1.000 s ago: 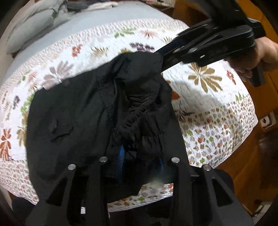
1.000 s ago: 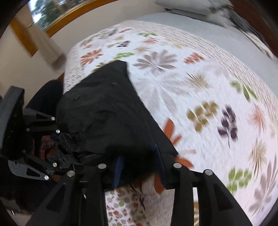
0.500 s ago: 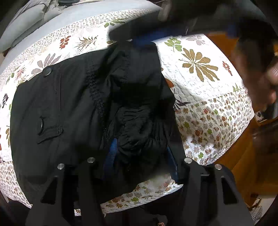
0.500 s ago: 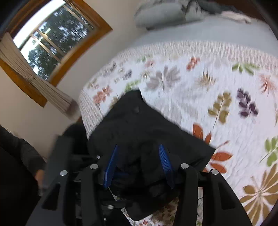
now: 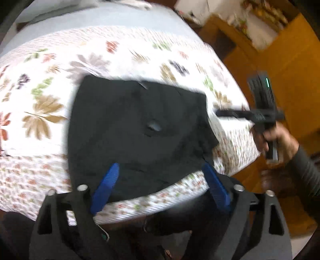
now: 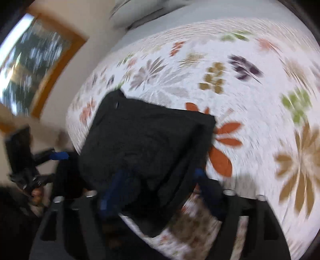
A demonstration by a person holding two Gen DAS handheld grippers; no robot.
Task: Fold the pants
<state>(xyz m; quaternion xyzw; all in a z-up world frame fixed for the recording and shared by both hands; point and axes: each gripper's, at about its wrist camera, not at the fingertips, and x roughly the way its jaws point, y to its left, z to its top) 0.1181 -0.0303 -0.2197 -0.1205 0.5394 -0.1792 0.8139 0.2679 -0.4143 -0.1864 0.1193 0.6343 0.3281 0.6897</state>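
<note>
The black pants [image 5: 138, 128] lie folded into a flat rectangle on the flowered bedspread [image 5: 50, 112], near the bed's front edge. My left gripper [image 5: 160, 180] is open and empty, its blue pads spread just above the pants' near edge. In the right wrist view the pants [image 6: 144, 140] lie in front of my right gripper [image 6: 158, 180], which is open with nothing between its pads. The right gripper also shows in the left wrist view [image 5: 260, 116], held off the bed's right side. The left gripper shows at the far left of the right wrist view [image 6: 58, 156]. Both views are blurred.
Grey sheet and pillows [image 5: 100, 12] lie at the head of the bed. A wooden cabinet [image 5: 280, 60] stands to the right of the bed. A wood-framed window [image 6: 30, 66] is on the wall to the left.
Both grippers have let go of the bunched waistband and pulled back from it. The pants now lie flat and folded. The right gripper has moved off to the bed's right side.
</note>
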